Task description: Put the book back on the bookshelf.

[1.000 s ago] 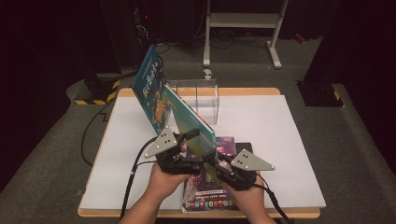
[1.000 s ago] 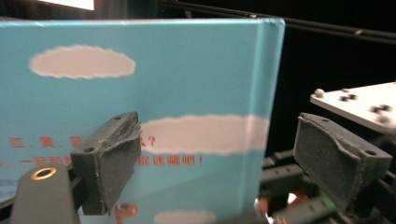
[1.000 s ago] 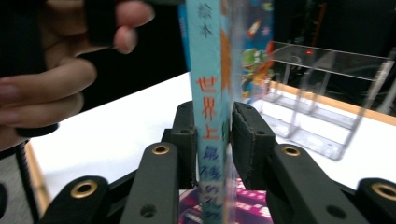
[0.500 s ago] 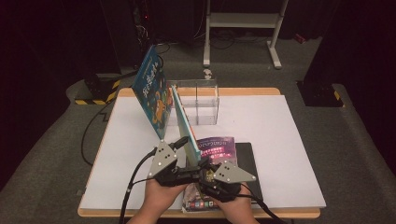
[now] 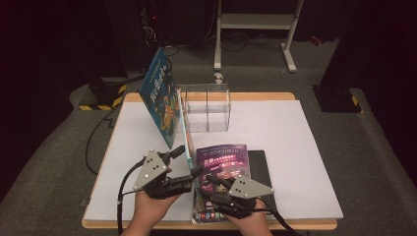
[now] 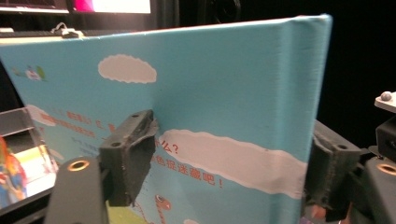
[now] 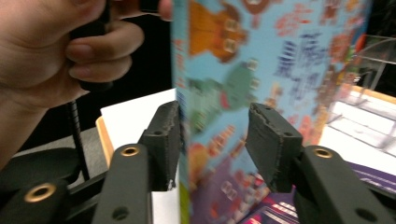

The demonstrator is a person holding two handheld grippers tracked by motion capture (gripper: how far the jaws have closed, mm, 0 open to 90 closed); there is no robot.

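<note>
**At the book's lower edge: pass the hold over cleanly**

Between the jaws of the left gripper (image 6: 229,140) stands the blue picture book (image 6: 224,84). One pad lies flat on the cover and the other sits behind the spine side. These jaws have just been closing, and they now look clamped on the book. Just beside it, the right gripper (image 7: 212,130) straddles the same book (image 7: 280,56). Its jaws have just been opening: one pad is beside the book's edge and the other stands off the cover, so this gripper has let go.

From above, the book (image 5: 160,96) stands tilted on its lower edge on the white surface (image 5: 295,147), leaning away from the clear box (image 5: 206,108) behind it. A purple book (image 5: 221,162) lies flat near the right gripper (image 5: 209,179).

The step appears to be handing the hold over to the left gripper (image 5: 187,161). Squeeze firmly before the right gripper backs straight out, or the tall cover may tip. Keep the left gripper's hold low and square to the cover, and mind the box wall when swinging the book toward it.
</note>
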